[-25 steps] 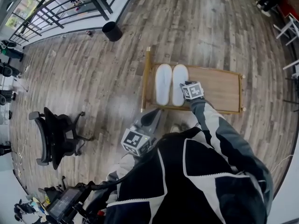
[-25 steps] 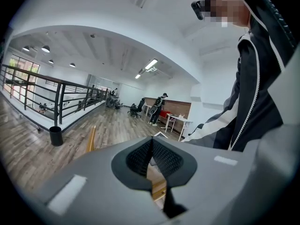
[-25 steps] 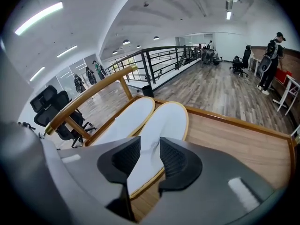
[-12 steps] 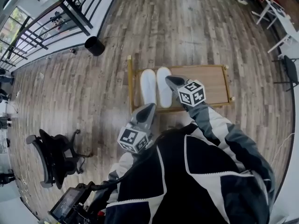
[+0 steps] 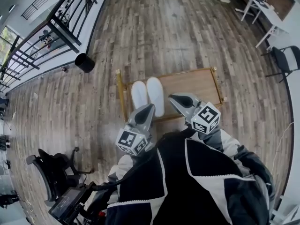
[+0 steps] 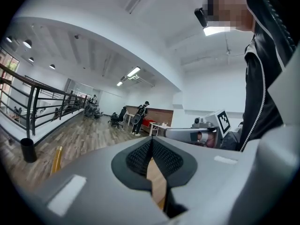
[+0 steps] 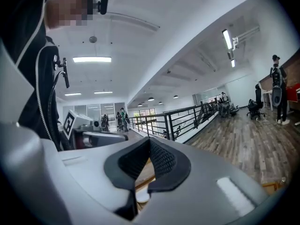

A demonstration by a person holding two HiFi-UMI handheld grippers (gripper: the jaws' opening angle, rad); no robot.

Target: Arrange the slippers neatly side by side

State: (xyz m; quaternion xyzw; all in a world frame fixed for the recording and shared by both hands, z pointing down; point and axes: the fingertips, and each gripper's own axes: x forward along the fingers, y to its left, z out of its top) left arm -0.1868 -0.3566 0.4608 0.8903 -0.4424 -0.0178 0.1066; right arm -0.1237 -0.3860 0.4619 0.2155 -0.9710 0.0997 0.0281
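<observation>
Two white slippers [image 5: 139, 94] [image 5: 155, 95] lie side by side, toes pointing away, at the left end of a low wooden rack [image 5: 192, 82] on the floor. Both grippers are held up near the person's chest, clear of the slippers. My left gripper [image 5: 149, 108] is shut and empty, its tip over the rack's near edge just below the slippers. My right gripper [image 5: 172, 98] is shut and empty too, just right of the right slipper. The left gripper view shows its jaws [image 6: 151, 144] closed, and the right gripper view shows the same [image 7: 149, 146].
A black bin [image 5: 85, 62] stands on the plank floor to the far left, beside a black railing [image 5: 56, 27]. An office chair [image 5: 54, 168] is at the lower left. A white table [image 5: 262, 6] and a chair [image 5: 284, 59] stand at the upper right. People stand far off.
My right gripper has drawn back from the right slipper toward the body, and its jaws have closed. The left gripper has risen slightly. The slippers have not moved.
</observation>
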